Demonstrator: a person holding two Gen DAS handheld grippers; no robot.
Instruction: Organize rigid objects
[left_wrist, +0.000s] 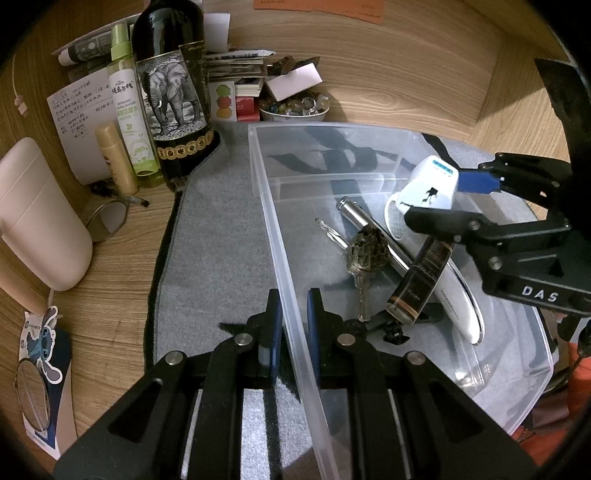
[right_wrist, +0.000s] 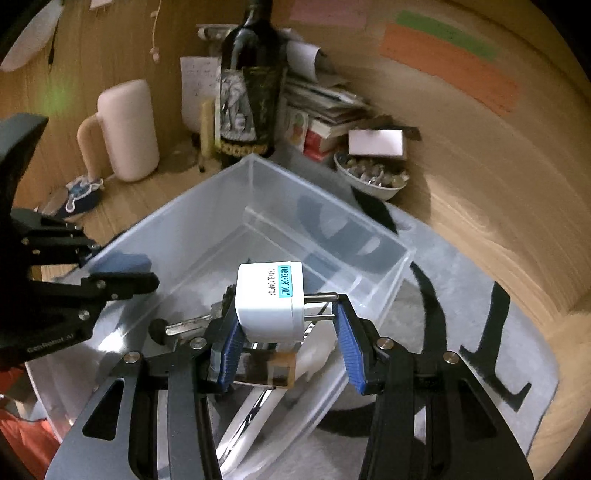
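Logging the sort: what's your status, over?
Left gripper shut on clear plastic bin wall. Right gripper shut on white travel adapter, over bin. Keys, silver pen already inside.

Your left claw (left_wrist: 293, 332) is matte black linkage with round silver pivot screws and ribbed blue pads. Your right claw (right_wrist: 284, 332) matches it, its blue pads finely grooved, with white "DAS" lettering on its black body.

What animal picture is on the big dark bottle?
An elephant, drawn in black and white, on the dark bottle's label. It shows best in the left wrist view.
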